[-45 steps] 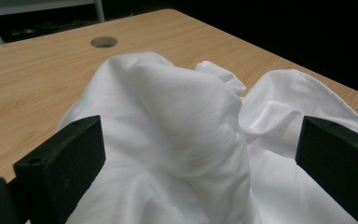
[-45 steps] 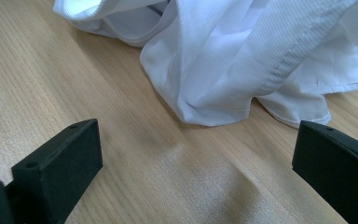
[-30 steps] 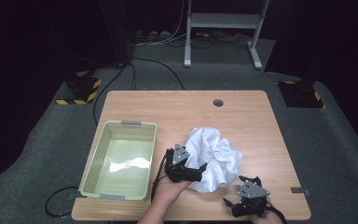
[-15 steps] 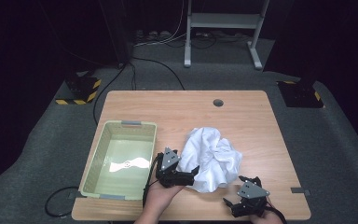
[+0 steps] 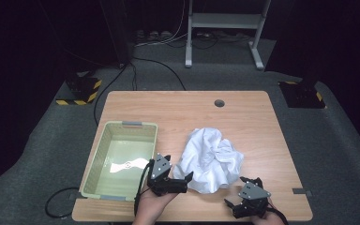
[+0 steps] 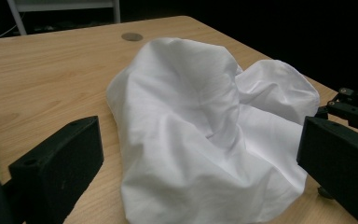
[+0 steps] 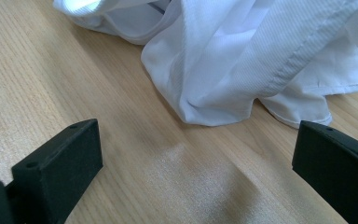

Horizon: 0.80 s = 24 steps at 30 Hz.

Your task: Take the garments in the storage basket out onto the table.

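Setting: dark room, grey carpet, wooden counter [image 5: 243, 117] with a round cable hole at its 12 o'clock edge.
Left hand-held gripper [image 5: 180, 180]: released, jaws spread wide, aimed toward 3 o'clock at the near edge of the white cloth [image 5: 208, 159]; whether a jaw tip touches the fabric is hard to tell from the high view.
Right hand-held gripper [image 5: 232, 206]: released, jaws wide apart over bare wood at the counter's 5 o'clock corner, just short of the cloth hem.
Hidden: both hands are cut off by the bottom edge; the cloth's folds conceal its shape, so garment type is unclear.
Cloth: crumpled heap right of centre, long axis roughly 11 to 5 o'clock.
Basket [image 5: 103, 187]: pale green, at 8 o'clock, its contents too glary to make out.
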### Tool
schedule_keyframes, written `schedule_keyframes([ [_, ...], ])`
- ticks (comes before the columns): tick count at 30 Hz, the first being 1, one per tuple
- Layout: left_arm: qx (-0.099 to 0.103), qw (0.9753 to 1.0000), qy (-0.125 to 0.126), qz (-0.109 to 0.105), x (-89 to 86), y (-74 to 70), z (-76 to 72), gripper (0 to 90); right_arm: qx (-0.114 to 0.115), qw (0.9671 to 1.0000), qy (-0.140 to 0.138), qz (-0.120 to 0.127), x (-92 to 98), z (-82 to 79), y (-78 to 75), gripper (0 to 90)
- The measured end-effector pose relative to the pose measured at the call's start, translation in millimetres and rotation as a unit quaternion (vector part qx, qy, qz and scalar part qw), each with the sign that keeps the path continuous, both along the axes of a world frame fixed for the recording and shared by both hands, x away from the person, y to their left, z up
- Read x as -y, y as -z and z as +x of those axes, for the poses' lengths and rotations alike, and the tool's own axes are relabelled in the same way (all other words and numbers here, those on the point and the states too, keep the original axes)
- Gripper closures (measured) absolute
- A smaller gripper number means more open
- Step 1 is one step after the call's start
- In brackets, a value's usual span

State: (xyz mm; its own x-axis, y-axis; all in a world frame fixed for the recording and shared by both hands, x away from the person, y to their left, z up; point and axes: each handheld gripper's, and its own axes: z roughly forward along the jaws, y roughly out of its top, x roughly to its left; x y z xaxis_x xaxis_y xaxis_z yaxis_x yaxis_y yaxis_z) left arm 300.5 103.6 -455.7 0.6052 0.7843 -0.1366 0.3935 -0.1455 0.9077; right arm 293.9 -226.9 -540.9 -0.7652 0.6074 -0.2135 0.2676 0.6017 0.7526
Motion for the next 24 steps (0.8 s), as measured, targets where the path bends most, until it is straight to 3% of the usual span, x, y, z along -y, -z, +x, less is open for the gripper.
schedule_keyframes([
  [6, 0.01, 0.9999, 0.004, 0.0, -1.5, 0.5, -13.6, 0.9, 0.001, 1.0, -0.001, -0.005, -0.9, -0.2, 0.3, 0.9],
  [11, 0.002, 0.9998, 0.018, 0.01, 6.2, 12.6, -20.7, 0.9, 0.001, 1.0, -0.001, -0.007, -1.4, -0.4, 0.4, 0.9],
  [19, -0.03, 0.9977, 0.031, 0.053, 18.9, 51.8, -20.9, 0.5, 0.003, 1.0, -0.001, -0.007, -1.4, -0.8, 0.5, 0.9],
  [24, -0.026, 0.9942, 0.034, 0.099, 25.4, 71.4, -22.3, 0.5, 0.004, 1.0, -0.001, -0.007, -1.5, -1.0, 0.5, 0.9],
])
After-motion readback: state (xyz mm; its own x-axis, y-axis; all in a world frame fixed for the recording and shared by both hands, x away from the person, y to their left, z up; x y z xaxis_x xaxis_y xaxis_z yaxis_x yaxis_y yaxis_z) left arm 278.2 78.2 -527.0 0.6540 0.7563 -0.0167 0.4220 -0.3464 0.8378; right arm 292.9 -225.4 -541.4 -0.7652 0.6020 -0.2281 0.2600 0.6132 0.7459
